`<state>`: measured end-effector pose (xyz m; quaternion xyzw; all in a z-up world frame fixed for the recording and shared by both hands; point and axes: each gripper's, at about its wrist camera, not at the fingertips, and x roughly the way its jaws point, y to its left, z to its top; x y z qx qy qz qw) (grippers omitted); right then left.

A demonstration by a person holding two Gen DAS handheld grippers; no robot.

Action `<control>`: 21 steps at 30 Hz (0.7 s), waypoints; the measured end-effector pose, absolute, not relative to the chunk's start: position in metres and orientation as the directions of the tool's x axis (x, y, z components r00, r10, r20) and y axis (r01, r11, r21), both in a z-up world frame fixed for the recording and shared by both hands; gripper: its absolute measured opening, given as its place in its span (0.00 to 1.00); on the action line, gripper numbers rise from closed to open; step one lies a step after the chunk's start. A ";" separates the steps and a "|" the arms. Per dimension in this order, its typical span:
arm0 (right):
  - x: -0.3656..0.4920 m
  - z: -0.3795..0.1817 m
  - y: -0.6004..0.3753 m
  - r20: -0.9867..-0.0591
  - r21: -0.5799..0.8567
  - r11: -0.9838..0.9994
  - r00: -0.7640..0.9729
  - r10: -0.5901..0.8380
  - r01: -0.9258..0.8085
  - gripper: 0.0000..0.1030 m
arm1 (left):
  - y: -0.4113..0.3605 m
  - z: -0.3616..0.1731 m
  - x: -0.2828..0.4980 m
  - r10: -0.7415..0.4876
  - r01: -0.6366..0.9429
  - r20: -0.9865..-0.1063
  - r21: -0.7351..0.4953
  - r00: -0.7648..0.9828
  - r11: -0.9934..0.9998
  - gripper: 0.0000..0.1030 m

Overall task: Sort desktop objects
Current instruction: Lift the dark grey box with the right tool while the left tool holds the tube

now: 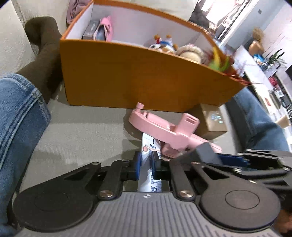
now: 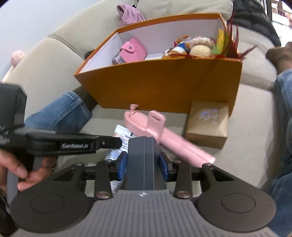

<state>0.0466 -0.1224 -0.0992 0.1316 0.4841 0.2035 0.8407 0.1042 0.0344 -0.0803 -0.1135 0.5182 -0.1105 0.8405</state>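
My left gripper (image 1: 146, 160) is shut on a white Vaseline tube (image 1: 150, 145), which also shows in the right wrist view (image 2: 120, 138). My right gripper (image 2: 143, 162) is shut on a dark grey box (image 2: 144, 156), which also shows in the left wrist view (image 1: 204, 153). A pink selfie stick (image 1: 164, 131) lies on the beige sofa cushion (image 1: 82, 127) just ahead of both grippers; it also shows in the right wrist view (image 2: 160, 134). Behind it stands an open orange box (image 1: 136, 78) holding a pink pouch (image 2: 134, 52), plush toys (image 2: 184, 45) and feathers (image 2: 224, 42).
A small brown gift box (image 2: 208, 124) sits at the orange box's right front corner. The person's jeans-clad legs (image 1: 16, 116) flank the working area on both sides. A pink cloth (image 2: 129, 14) lies behind the orange box (image 2: 164, 82).
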 end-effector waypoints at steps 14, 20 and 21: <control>0.030 -0.085 -0.084 -0.741 0.378 0.853 0.435 0.512 -0.360 0.38 | 0.043 -0.039 0.041 -0.293 0.127 -0.813 -0.265 0.504 0.956 0.11; 0.015 -0.092 -0.088 -0.756 0.378 0.857 0.418 0.504 -0.349 0.38 | 0.032 -0.038 0.030 -0.277 0.160 -0.819 -0.227 0.502 0.961 0.12; 0.013 -0.093 -0.090 -0.758 0.385 0.858 0.414 0.504 -0.340 0.38 | 0.031 -0.038 0.030 -0.276 0.158 -0.818 -0.226 0.504 0.961 0.12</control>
